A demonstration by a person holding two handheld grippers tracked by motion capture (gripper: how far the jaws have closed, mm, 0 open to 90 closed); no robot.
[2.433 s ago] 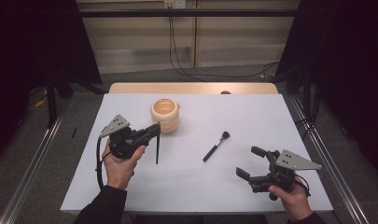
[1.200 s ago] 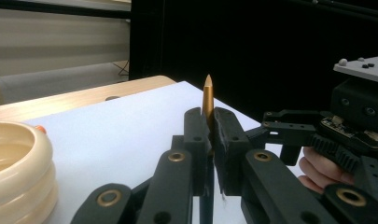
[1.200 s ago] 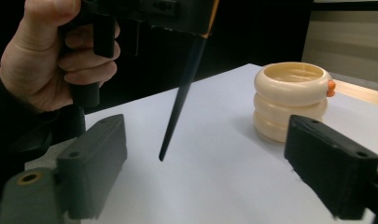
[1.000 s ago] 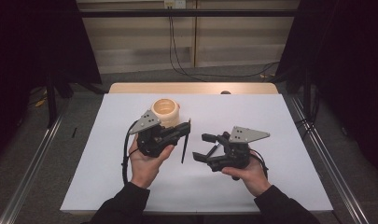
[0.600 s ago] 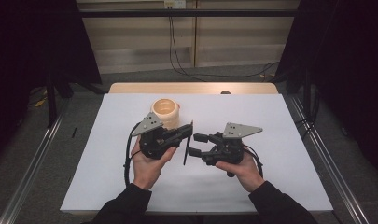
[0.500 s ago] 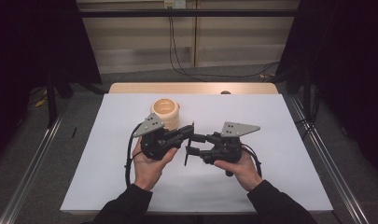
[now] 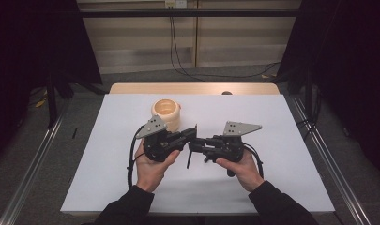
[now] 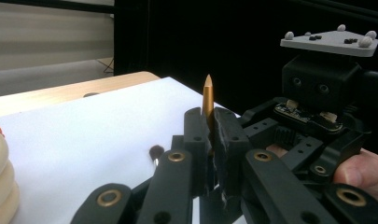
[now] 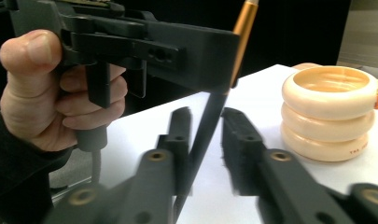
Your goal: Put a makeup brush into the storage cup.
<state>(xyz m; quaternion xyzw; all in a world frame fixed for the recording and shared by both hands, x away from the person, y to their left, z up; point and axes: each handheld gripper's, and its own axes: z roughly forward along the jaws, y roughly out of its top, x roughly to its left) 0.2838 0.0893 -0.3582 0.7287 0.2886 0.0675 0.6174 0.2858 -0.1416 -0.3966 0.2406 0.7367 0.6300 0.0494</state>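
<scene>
The brush (image 9: 210, 116) was a slim stick with a black lower shaft and a gold, pointed upper end that rose above the left gripper's (image 7: 191, 133) jaws in the left gripper view. It stood nearly upright, tilted a little, above the white table (image 7: 295, 154). The left gripper's jaws were closed tight on the brush just below the gold part. The right gripper (image 7: 197, 143) faced it from the other side, and its jaws had just been closing, with the black shaft between them. In the right gripper view one jaw lay against the shaft while a narrow gap remained at the other. Beyond the right gripper's jaws sat a cream ribbed holder (image 9: 329, 112), apart from both grippers.
</scene>
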